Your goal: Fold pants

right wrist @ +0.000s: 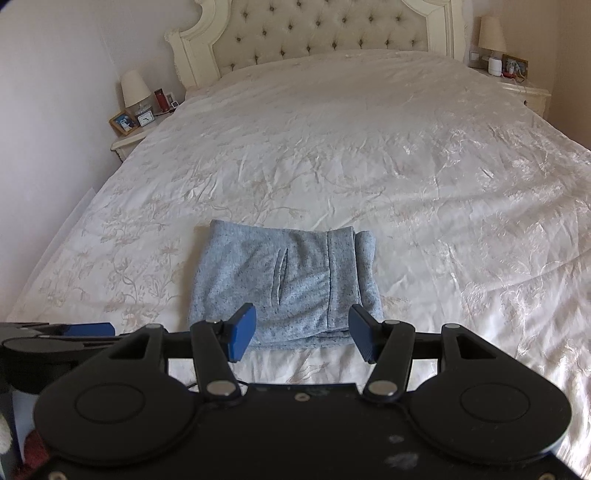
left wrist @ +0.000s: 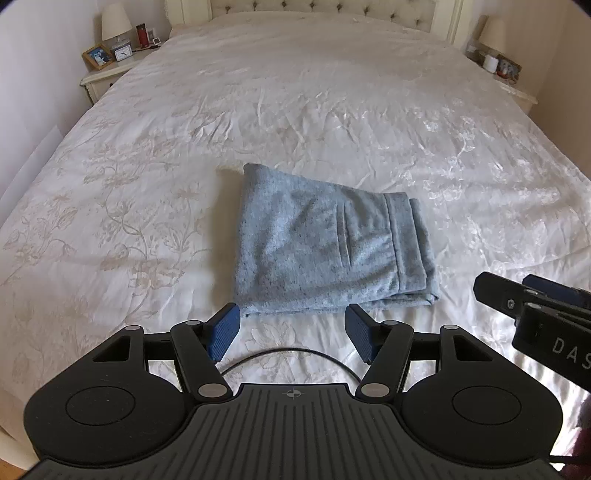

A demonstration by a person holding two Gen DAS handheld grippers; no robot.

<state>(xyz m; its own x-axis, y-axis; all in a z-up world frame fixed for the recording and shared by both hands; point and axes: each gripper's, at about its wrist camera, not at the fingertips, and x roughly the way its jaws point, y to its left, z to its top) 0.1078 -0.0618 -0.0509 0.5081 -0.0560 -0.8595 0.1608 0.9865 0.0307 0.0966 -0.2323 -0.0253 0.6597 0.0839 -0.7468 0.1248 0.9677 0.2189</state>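
Left gripper (left wrist: 291, 334) and right gripper (right wrist: 301, 332), fingers spread wide.

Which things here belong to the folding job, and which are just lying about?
Job: pants, folded on the bed; left gripper and right gripper, both open.
Lying about: lamp, clock, photo frame, red bottle.

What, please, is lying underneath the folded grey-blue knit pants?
The folded grey-blue knit pants rest directly on the cream floral bedspread. Nothing else shows at their edges; the patch they cover is hidden.
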